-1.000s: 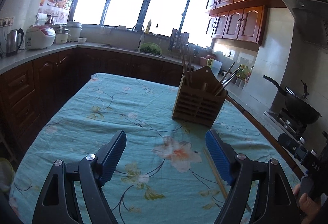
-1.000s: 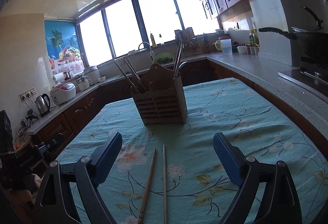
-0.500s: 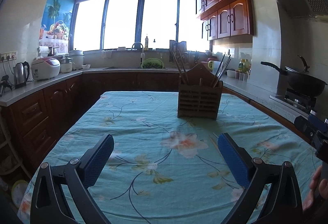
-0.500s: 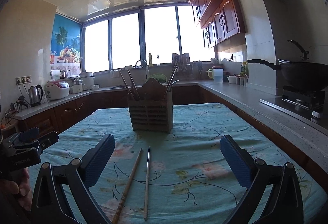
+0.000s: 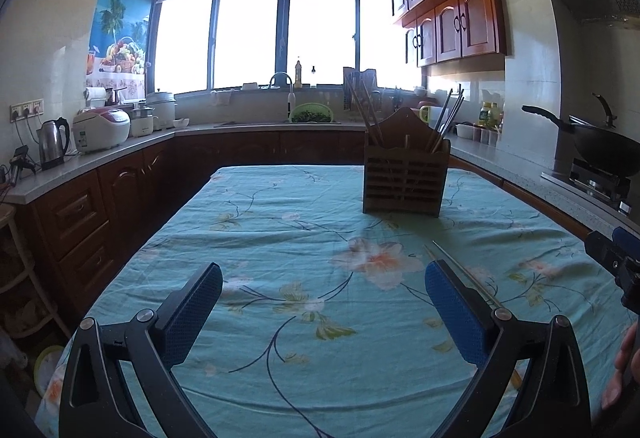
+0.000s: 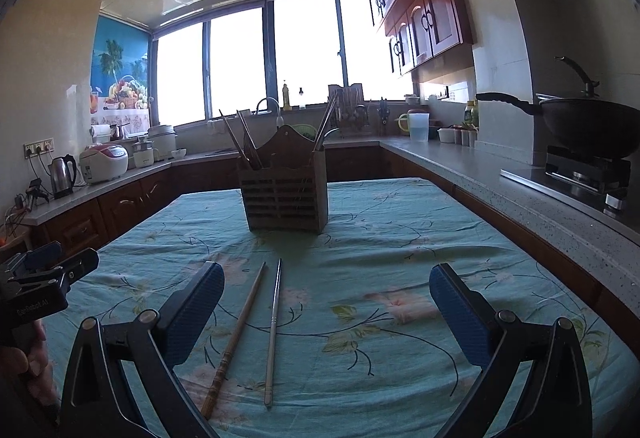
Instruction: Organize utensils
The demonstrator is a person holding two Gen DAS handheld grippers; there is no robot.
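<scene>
While two chopsticks [image 6: 256, 334] lie loose on the tabletop [image 6: 400, 246] before the holder [image 6: 286, 197], the right hand-held gripper [image 6: 326, 308] and left hand-held gripper [image 5: 324, 312] hover spread wide and empty, seemingly ready to pick.

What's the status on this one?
Both tools open, empty. Wooden chopstick and metal chopstick flat on tablecloth, short of holder. Path unobstructed.

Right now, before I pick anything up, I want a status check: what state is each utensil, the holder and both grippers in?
left gripper: open, empty, above the tablecloth.
right gripper: open, empty.
wooden chopstick: lying flat on the tablecloth.
metal chopstick: lying flat beside it, apart.
utensil holder: upright, with chopsticks standing in it.
</scene>
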